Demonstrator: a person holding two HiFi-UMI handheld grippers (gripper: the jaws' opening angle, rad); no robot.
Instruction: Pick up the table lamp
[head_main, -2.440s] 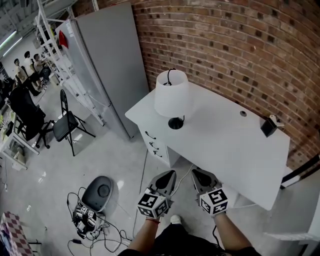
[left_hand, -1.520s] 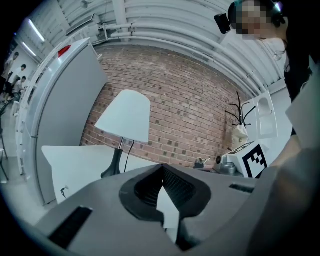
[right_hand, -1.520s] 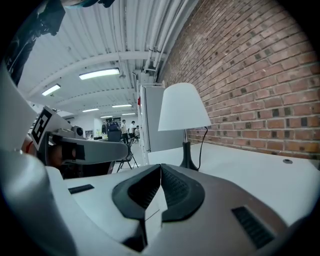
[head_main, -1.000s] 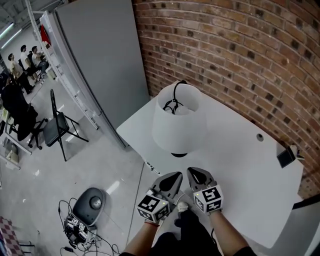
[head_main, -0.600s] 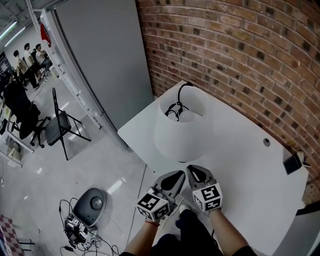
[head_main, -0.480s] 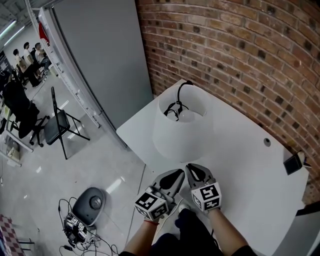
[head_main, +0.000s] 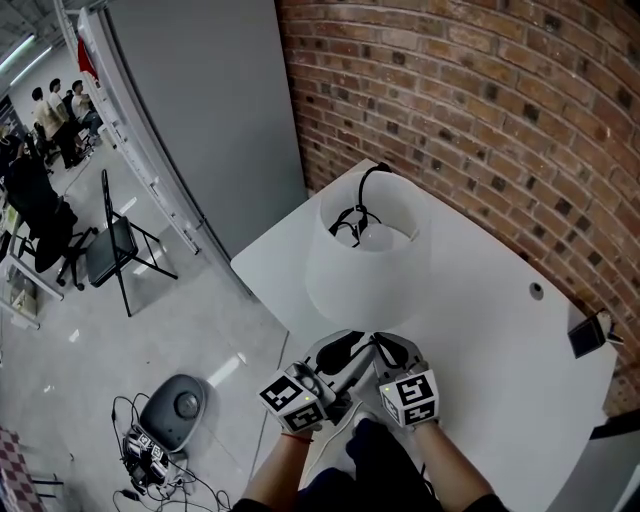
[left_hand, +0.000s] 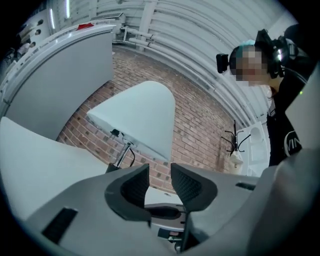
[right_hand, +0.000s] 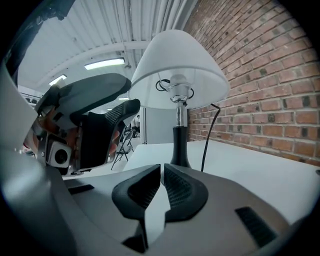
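Note:
The table lamp (head_main: 365, 255) has a white shade, a chrome stem and a black base, and it stands on the white table (head_main: 480, 330) near its left end. Its black cord (right_hand: 207, 140) runs down behind it. My left gripper (head_main: 338, 356) is just short of the lamp, level with its foot; its jaws are opening, with nothing between them. In the left gripper view the shade (left_hand: 137, 117) and stem (left_hand: 120, 155) rise beyond the left gripper (left_hand: 160, 172). My right gripper (head_main: 385, 347) sits beside it, shut and empty. In the right gripper view the right gripper (right_hand: 162, 172) points at the lamp's base (right_hand: 179, 157).
A brick wall (head_main: 480, 110) backs the table, and a tall grey cabinet (head_main: 200, 110) stands to the left. A small black device (head_main: 585, 335) sits at the table's right end. On the floor are a folding chair (head_main: 110, 250) and a round device with cables (head_main: 175, 410).
The view has closed in on the table and the lamp looms larger. The left gripper has rolled and its jaws have spread apart. Both grippers are closer to the lamp's foot.

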